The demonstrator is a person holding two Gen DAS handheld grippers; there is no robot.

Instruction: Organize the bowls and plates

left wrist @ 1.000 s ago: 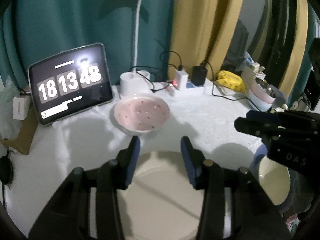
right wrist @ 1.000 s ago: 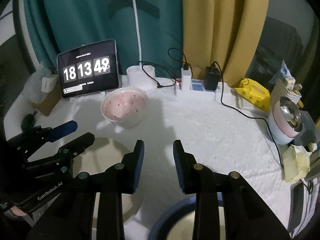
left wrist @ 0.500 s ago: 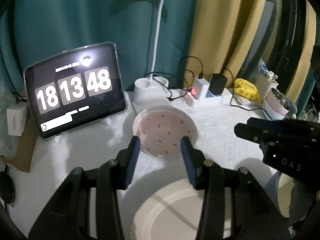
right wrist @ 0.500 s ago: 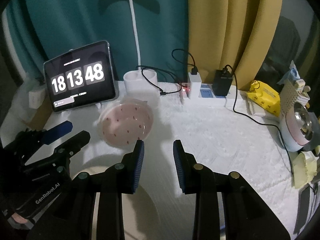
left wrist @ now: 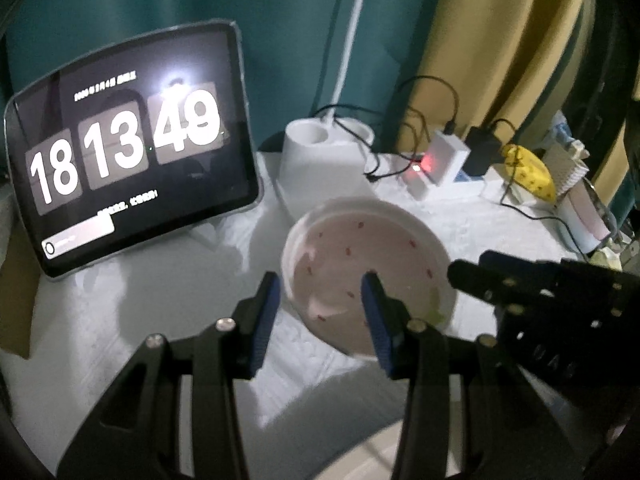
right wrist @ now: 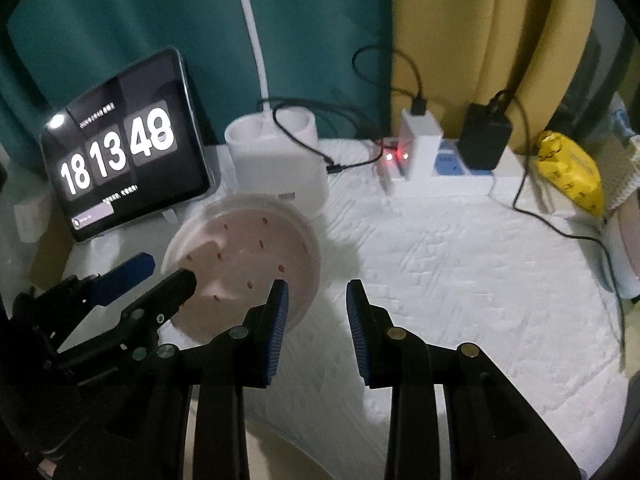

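A pink bowl [left wrist: 360, 260] with small red specks sits on the white cloth in front of the lamp base. My left gripper [left wrist: 320, 292] is open just above the bowl's near-left rim, one finger over the inside and the other outside it, pads not touching. In the right wrist view the same bowl [right wrist: 248, 248] lies left of centre, with the left gripper [right wrist: 164, 270] over its left edge. My right gripper [right wrist: 316, 300] is open and empty beside the bowl's right rim. A cream plate [left wrist: 360, 456] shows at the bottom edge behind the fingers.
A tablet showing a clock [left wrist: 128, 168] leans at the back left. The white lamp base [right wrist: 276, 160], a power strip with chargers and cables [right wrist: 440, 160], a yellow packet [right wrist: 568, 168] and a pink-white container [left wrist: 584, 216] line the back and right.
Both grippers have moved forward and down toward the pink bowl, which looks much larger. The cream plate has slipped to the bottom edge; the blue-rimmed bowl has left view.
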